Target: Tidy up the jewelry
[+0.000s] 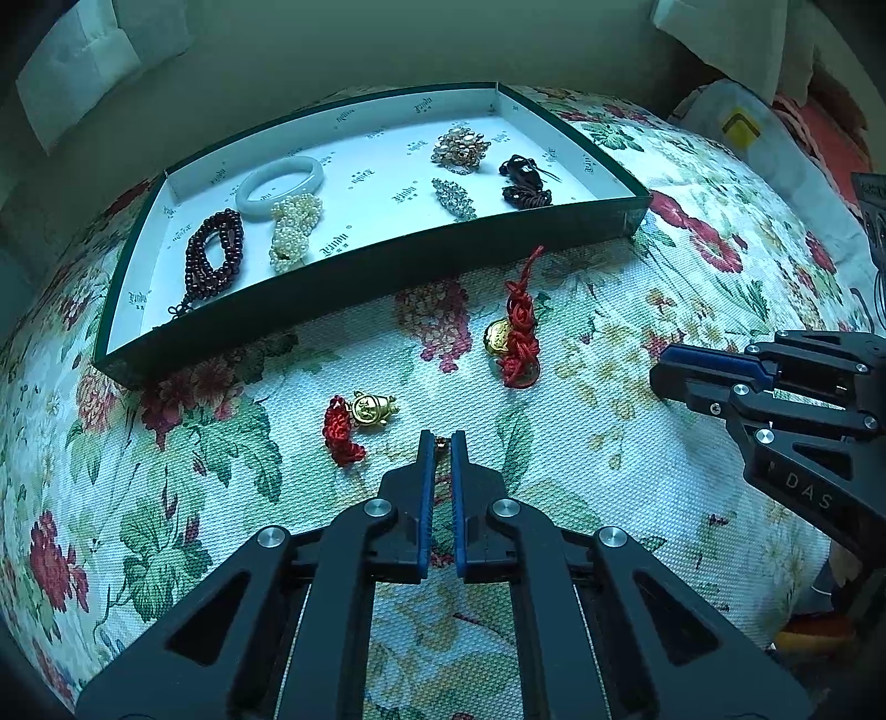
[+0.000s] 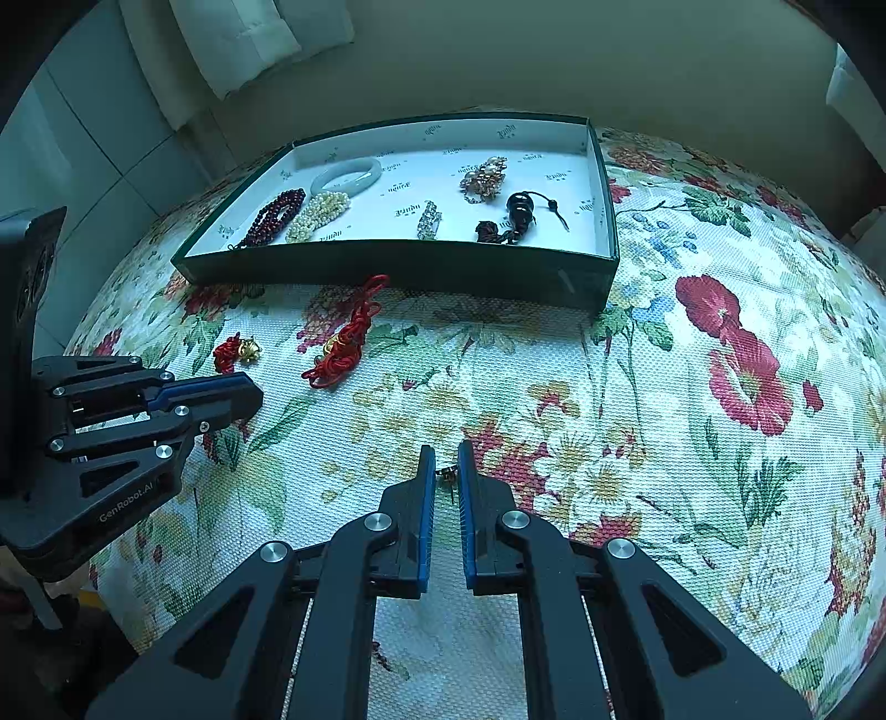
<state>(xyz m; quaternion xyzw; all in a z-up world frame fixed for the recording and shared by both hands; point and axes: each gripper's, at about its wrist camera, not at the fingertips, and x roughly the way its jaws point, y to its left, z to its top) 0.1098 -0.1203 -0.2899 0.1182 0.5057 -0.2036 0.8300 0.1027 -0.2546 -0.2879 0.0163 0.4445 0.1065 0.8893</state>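
Note:
A dark green tray [image 1: 354,271] [image 2: 421,266] with a white floor holds a jade bangle [image 1: 279,180], dark red beads [image 1: 213,255], pearls [image 1: 296,227], two brooches [image 1: 460,145] and a black gourd pendant [image 1: 523,171]. On the floral cloth lie a gold charm with red cord [image 1: 360,418] [image 2: 238,351] and a red knotted cord with a gold coin [image 1: 515,332] [image 2: 346,343]. My left gripper [image 1: 441,443] is nearly shut, just right of the gold charm, with a small dark bit between its tips. My right gripper [image 2: 446,457] is nearly shut, a small dark bit between its tips.
The round table carries a floral cloth [image 2: 720,387]. A wall and white cloths [image 2: 249,33] stand behind the tray. Bags and clutter [image 1: 747,127] lie off the table's right side in the left wrist view.

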